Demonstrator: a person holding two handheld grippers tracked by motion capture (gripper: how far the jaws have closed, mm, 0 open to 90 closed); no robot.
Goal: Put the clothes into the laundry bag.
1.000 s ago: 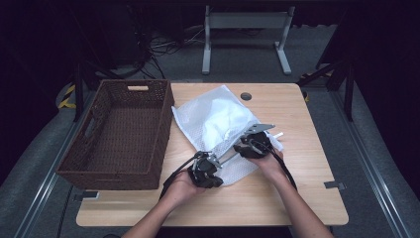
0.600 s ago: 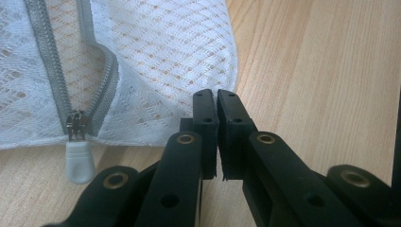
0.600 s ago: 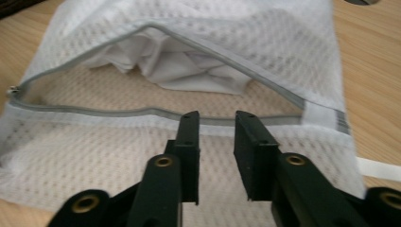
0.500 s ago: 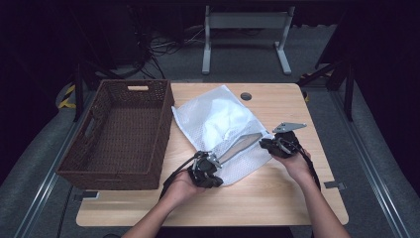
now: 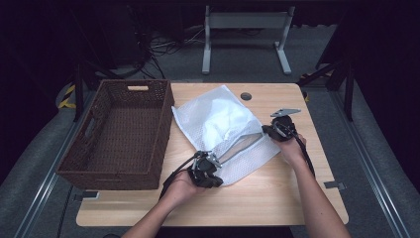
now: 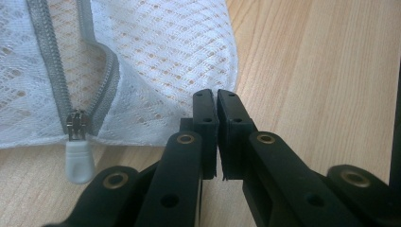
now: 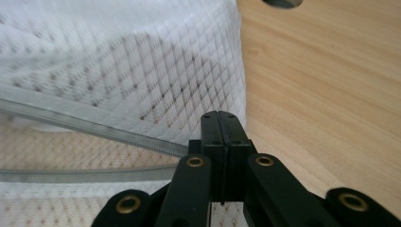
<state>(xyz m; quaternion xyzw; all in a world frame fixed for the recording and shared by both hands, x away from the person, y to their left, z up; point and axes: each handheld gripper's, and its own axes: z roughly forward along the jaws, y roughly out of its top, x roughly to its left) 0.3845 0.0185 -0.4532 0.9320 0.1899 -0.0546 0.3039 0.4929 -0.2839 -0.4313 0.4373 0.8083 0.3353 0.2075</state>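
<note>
My left fingers (image 5: 212, 159) pinch the near corner of the mesh bag (image 5: 223, 119) on the desk (image 5: 277, 198); my right fingers (image 5: 266, 132), just closed, grip its right end by the open zipper (image 5: 242, 147).

White mesh-cloth bag (image 5: 223, 124), seemingly matt
</note>
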